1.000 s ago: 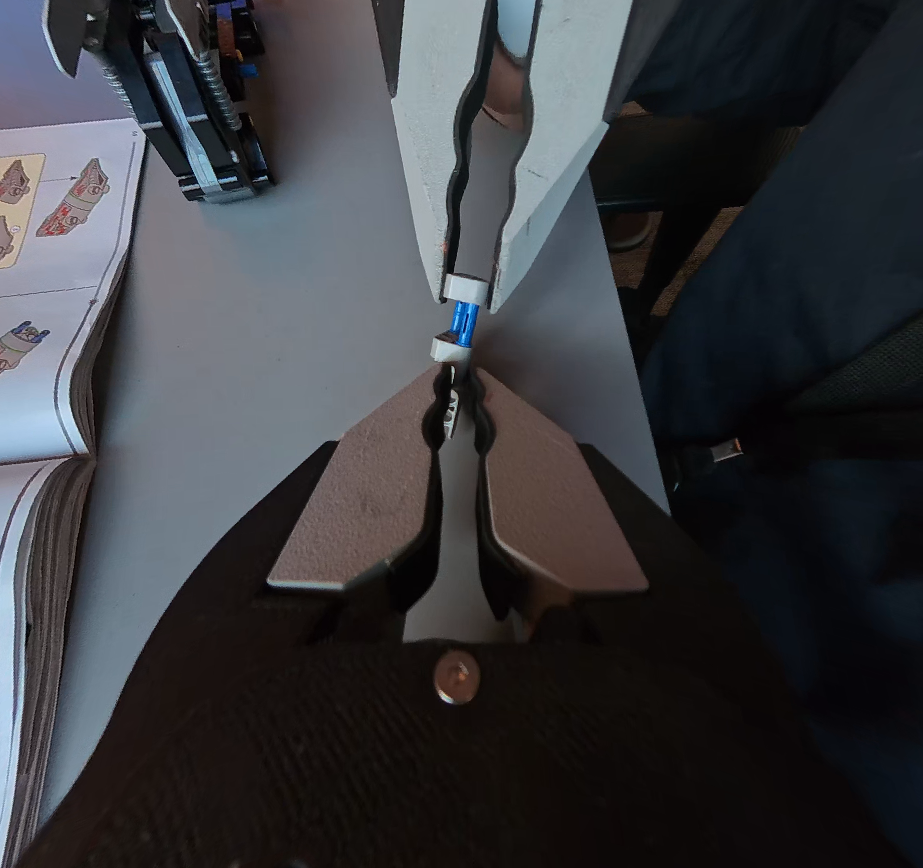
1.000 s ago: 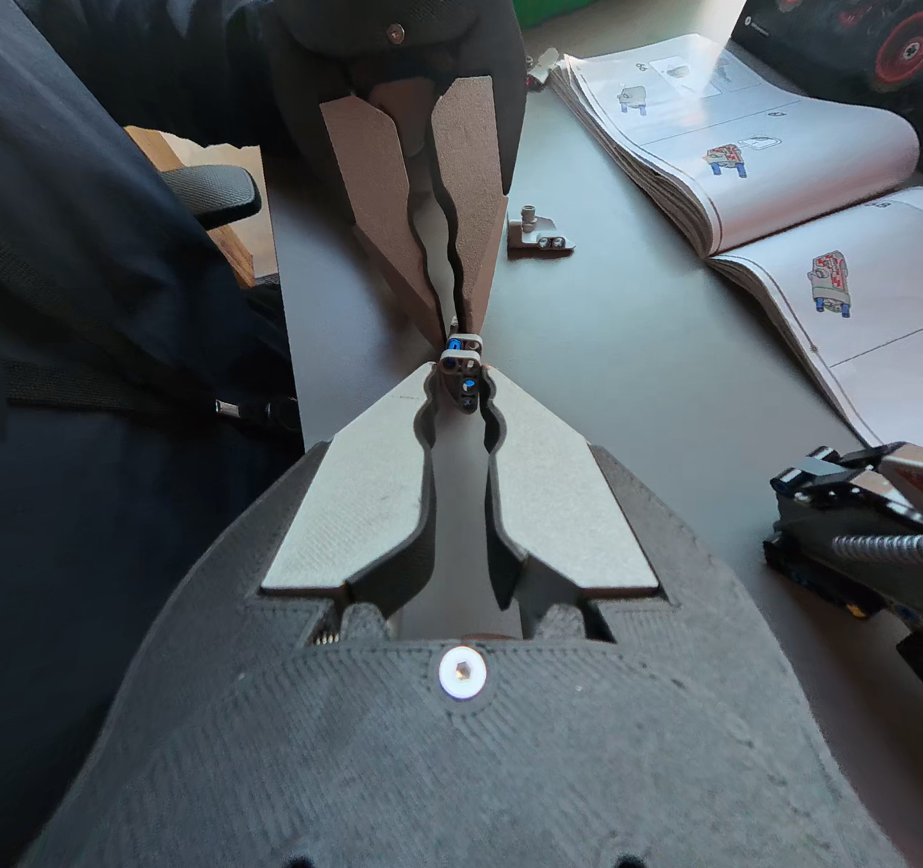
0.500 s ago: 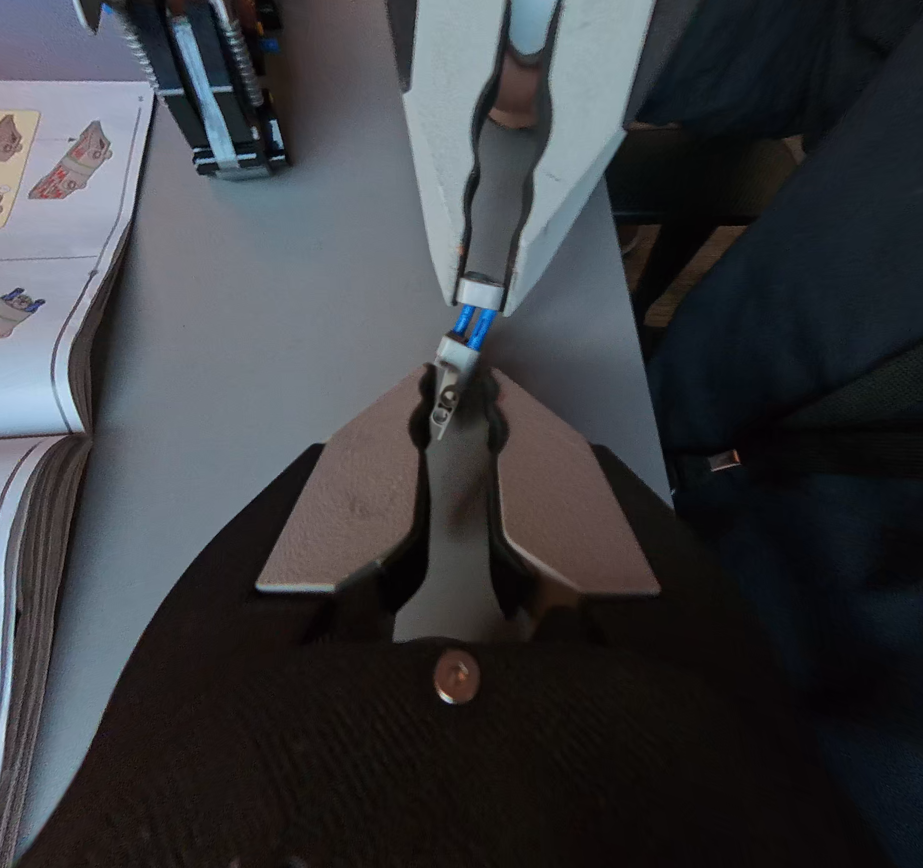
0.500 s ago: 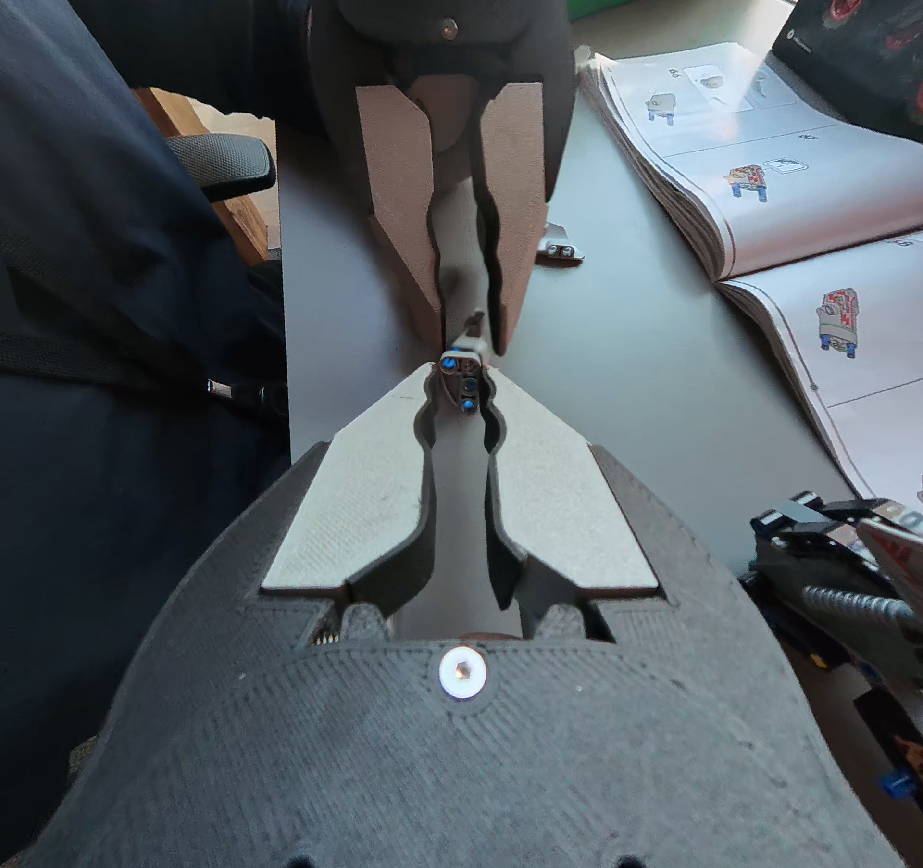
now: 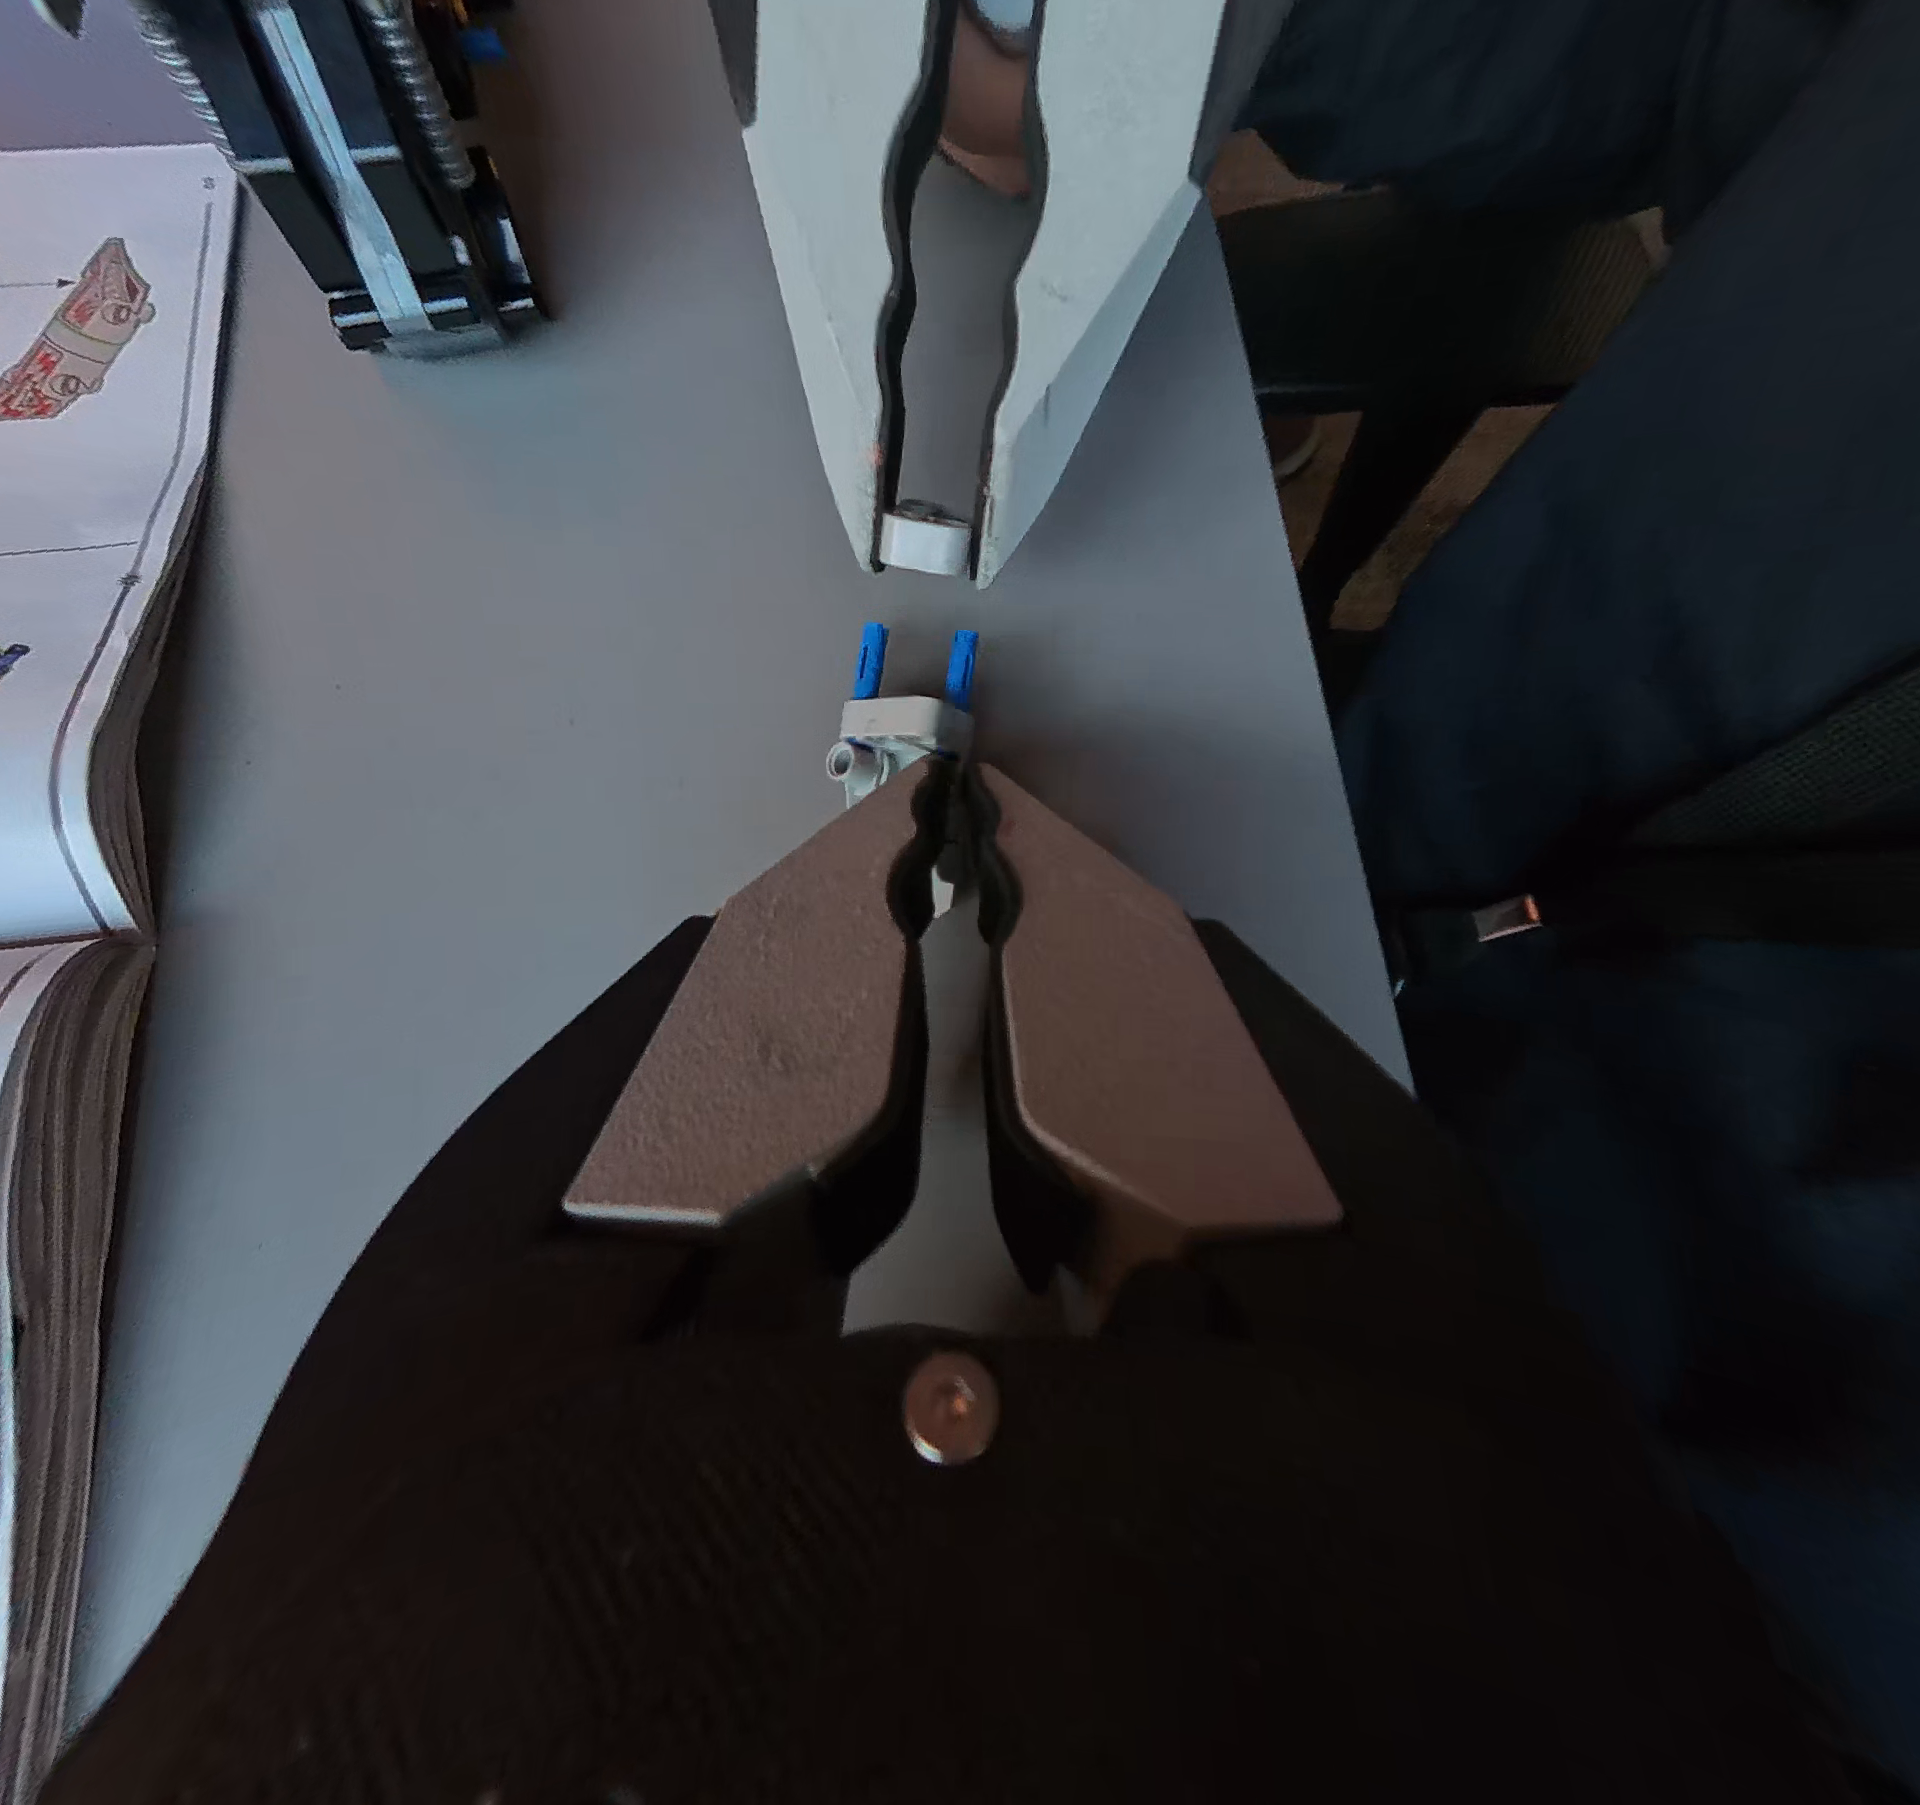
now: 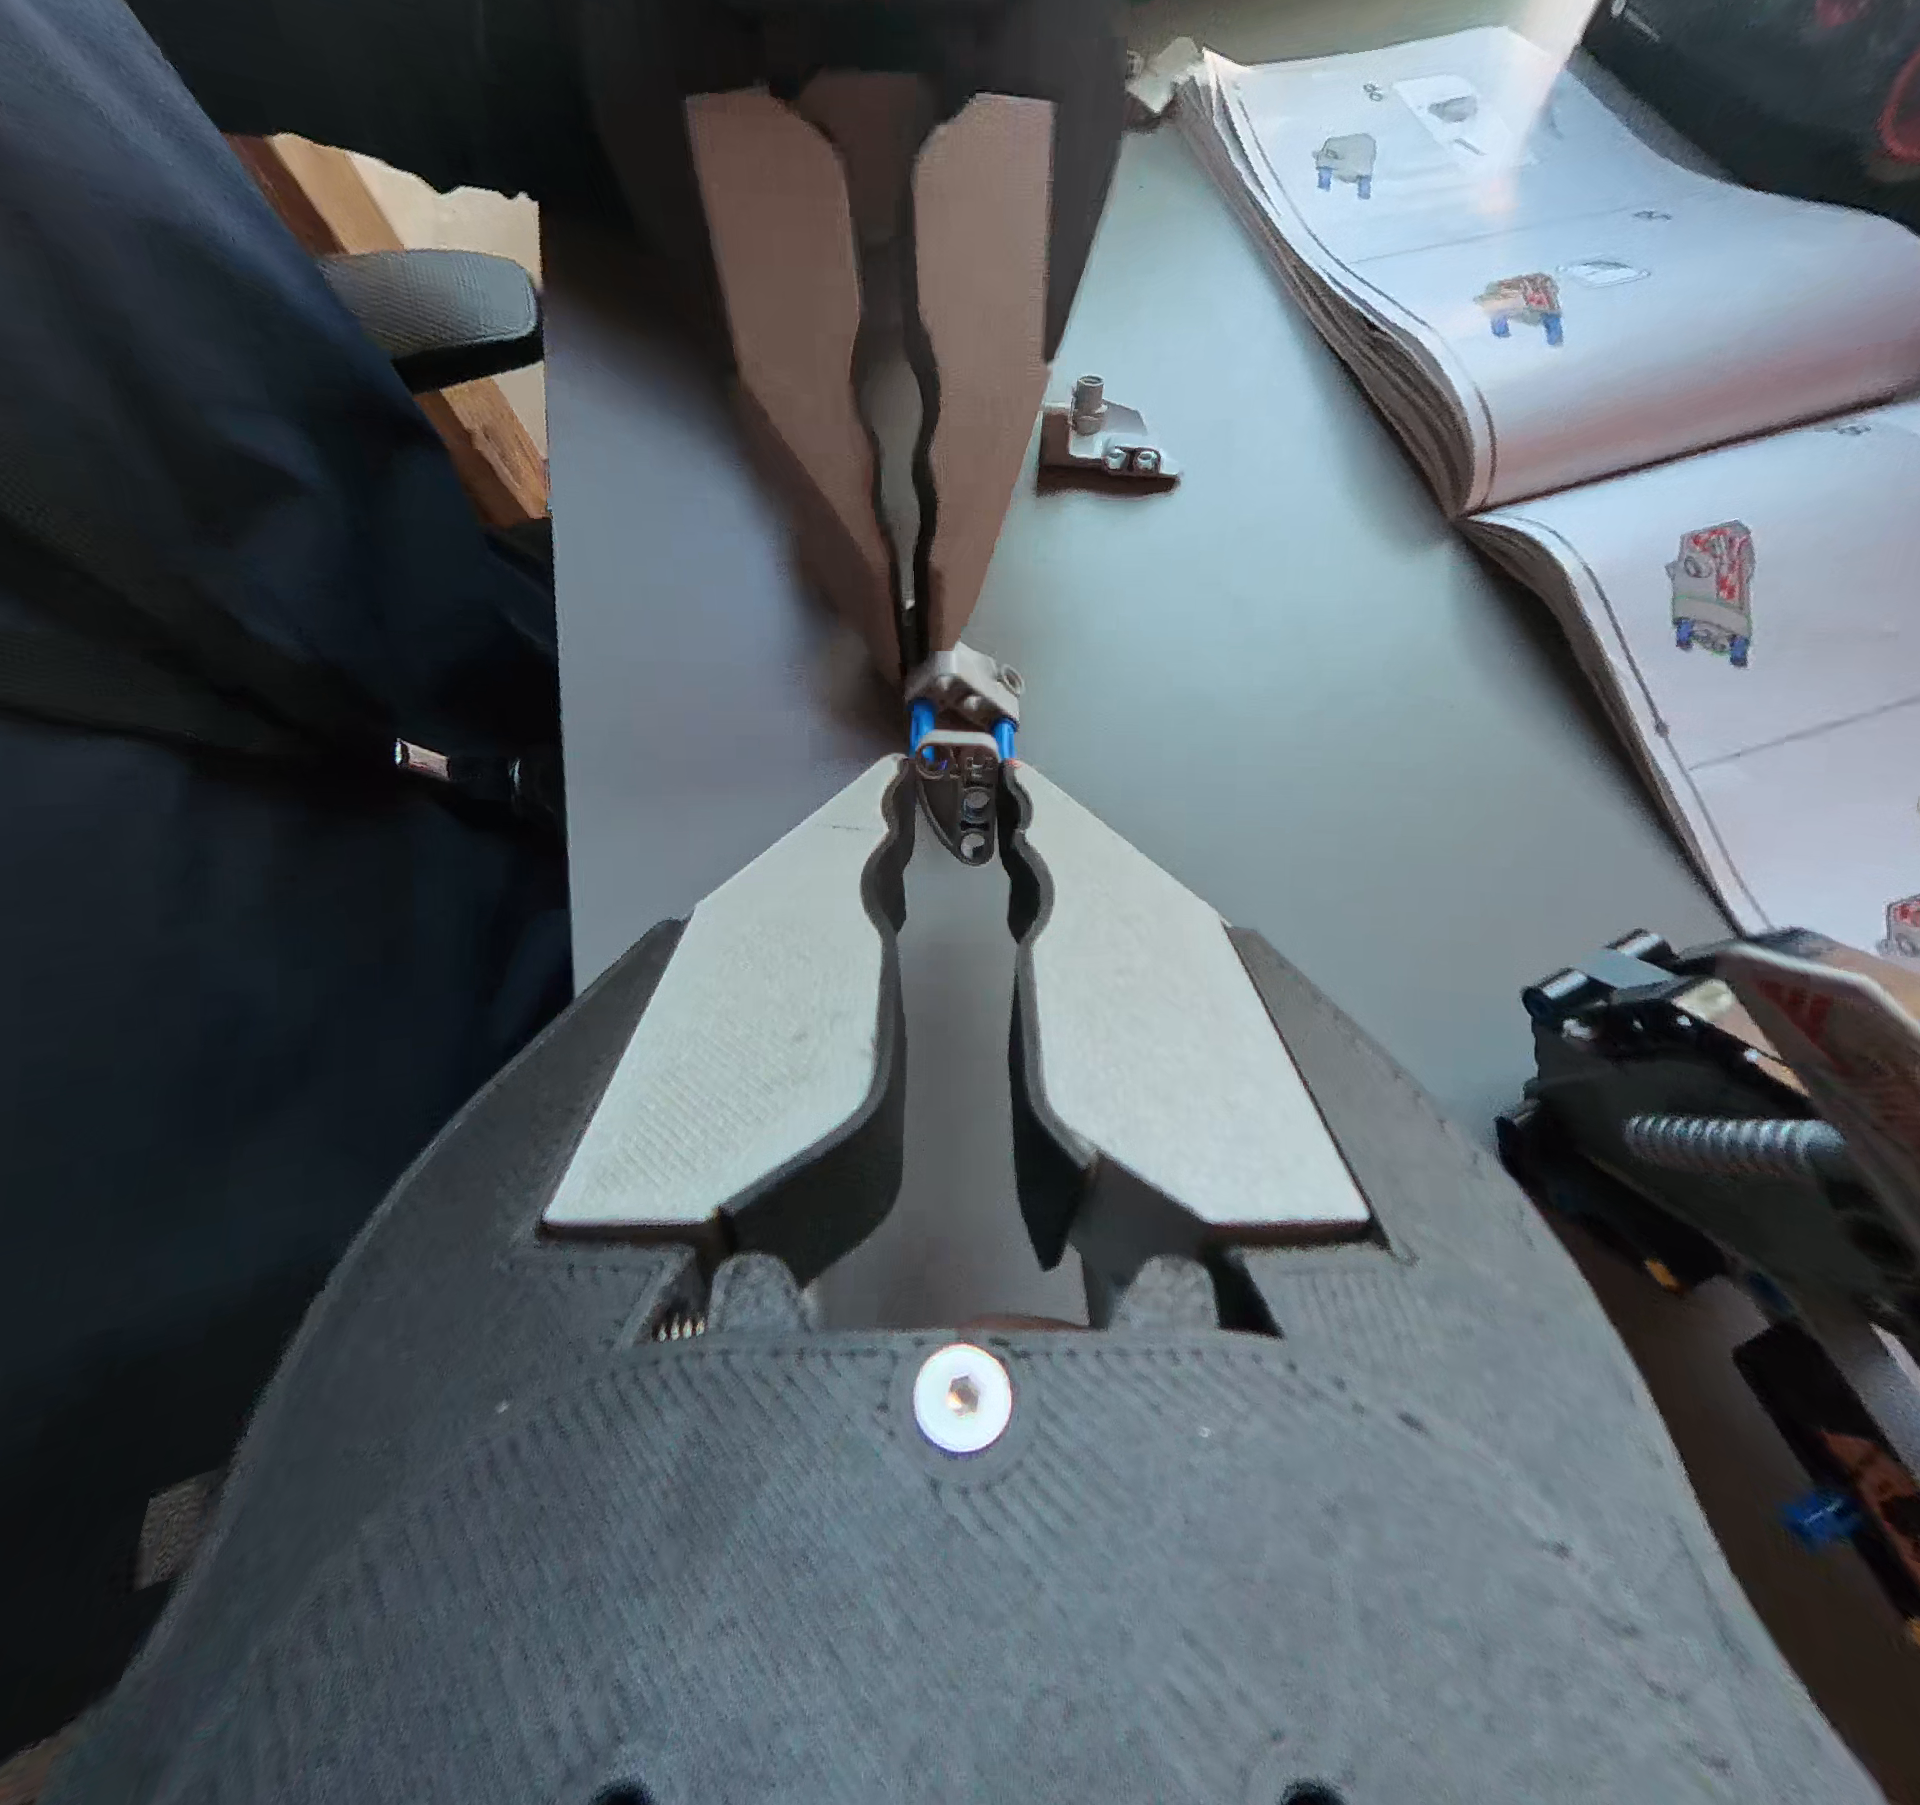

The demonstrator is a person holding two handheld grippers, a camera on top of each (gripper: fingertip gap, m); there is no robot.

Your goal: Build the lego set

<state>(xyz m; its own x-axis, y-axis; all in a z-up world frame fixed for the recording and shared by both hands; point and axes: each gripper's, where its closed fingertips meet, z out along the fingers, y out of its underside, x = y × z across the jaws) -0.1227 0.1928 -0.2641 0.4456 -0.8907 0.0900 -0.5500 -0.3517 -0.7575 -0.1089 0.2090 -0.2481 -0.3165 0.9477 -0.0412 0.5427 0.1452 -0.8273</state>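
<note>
Left fingers [image 5: 951,789]: we see them closed on a grey connector [image 5: 902,719], held above the worktop [image 5: 468,612] near its edge.
Pins: two blue pins [image 5: 871,659] stick out of the connector toward the right gripper, tips bare.
Right fingers [image 6: 958,781]: closed on a small grey beam [image 6: 961,794] with round holes, facing the pins.
Gap: left view shows pins and beam just apart; in the right view we cannot tell.
Handling: we judge both parts light, stiff and smooth; likely to twist in a tip grip. Take them across their flat faces, clear of holes and pins.
Next move: we expect a straight, aligned push.
Nearby: manual [image 6: 1558,228], black model [image 5: 343,145], spare grey part [image 6: 1107,441].
</note>
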